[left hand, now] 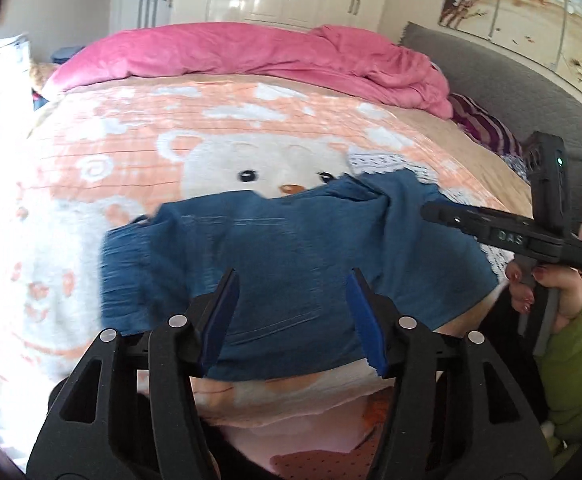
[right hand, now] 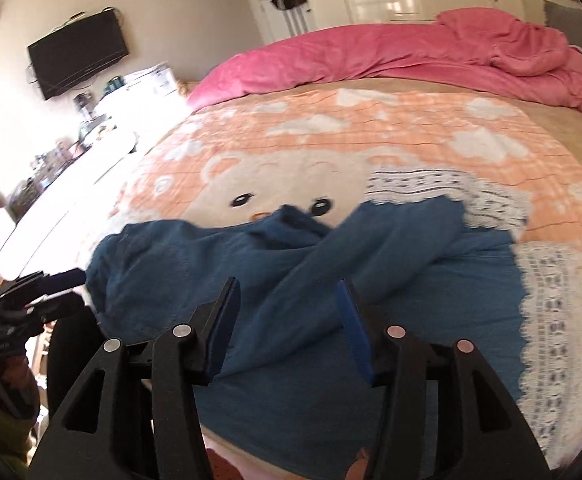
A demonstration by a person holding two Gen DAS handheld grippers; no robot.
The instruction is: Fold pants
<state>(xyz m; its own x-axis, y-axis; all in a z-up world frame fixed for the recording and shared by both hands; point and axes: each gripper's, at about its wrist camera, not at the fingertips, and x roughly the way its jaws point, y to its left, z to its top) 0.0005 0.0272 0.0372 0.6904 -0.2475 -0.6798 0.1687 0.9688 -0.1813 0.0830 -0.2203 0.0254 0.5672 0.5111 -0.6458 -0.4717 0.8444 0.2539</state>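
Left wrist view shows your left gripper (left hand: pixel 293 308) with jaws apart, empty, above the blue pants (left hand: pixel 291 256) crumpled on the bear blanket (left hand: pixel 131 152). Your right gripper (right hand: pixel 287 312) likewise gapes over them; only its view shows the wall television (right hand: pixel 77 54).

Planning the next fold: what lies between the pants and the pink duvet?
Only the bear blanket; nothing else sits between the pants and the duvet. Both wrist views show it.
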